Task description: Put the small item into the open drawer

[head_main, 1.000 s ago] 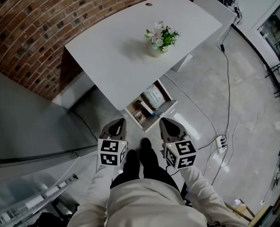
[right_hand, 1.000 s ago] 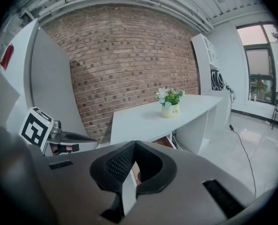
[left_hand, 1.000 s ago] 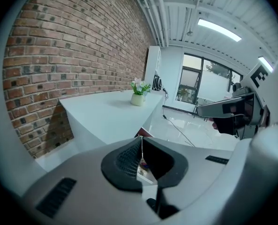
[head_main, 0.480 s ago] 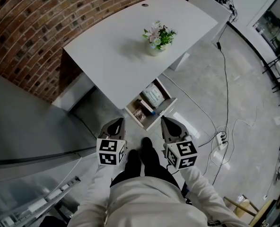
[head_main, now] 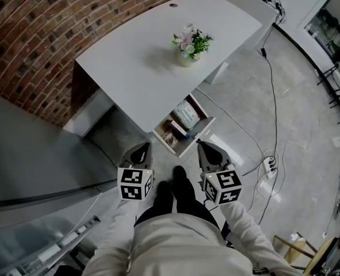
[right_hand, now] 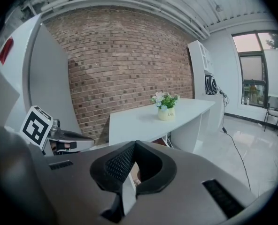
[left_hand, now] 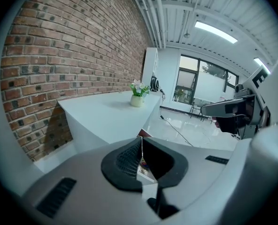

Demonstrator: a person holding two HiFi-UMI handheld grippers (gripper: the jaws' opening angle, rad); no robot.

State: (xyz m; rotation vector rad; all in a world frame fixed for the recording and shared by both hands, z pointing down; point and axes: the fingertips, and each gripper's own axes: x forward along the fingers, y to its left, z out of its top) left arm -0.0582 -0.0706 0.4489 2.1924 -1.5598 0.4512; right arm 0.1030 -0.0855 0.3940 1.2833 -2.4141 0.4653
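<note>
An open drawer [head_main: 203,131] juts out from under the white desk [head_main: 135,79], holding a pale packet [head_main: 187,115] and a darker box [head_main: 169,138]. Which loose piece is the small item I cannot tell. My left gripper [head_main: 142,148] hovers just short of the drawer's near left corner, jaws shut and empty. My right gripper [head_main: 200,145] hangs by the drawer's front panel, also shut with nothing in it. In the left gripper view the left gripper [left_hand: 141,141] has its pads together. The right gripper [right_hand: 135,145] points at the desk with its pads closed in the right gripper view.
A small pot of flowers [head_main: 189,44] stands on the desk. A brick wall [head_main: 38,33] runs behind it, and a grey partition [head_main: 26,154] is at my left. Cables and a power strip [head_main: 268,172] lie on the shiny floor to the right. My shoes [head_main: 174,190] are between the grippers.
Both grippers stay shut and nearly still; the right one has drifted slightly to the right. The head view has shifted a little, so the desk sits a bit higher in frame.
</note>
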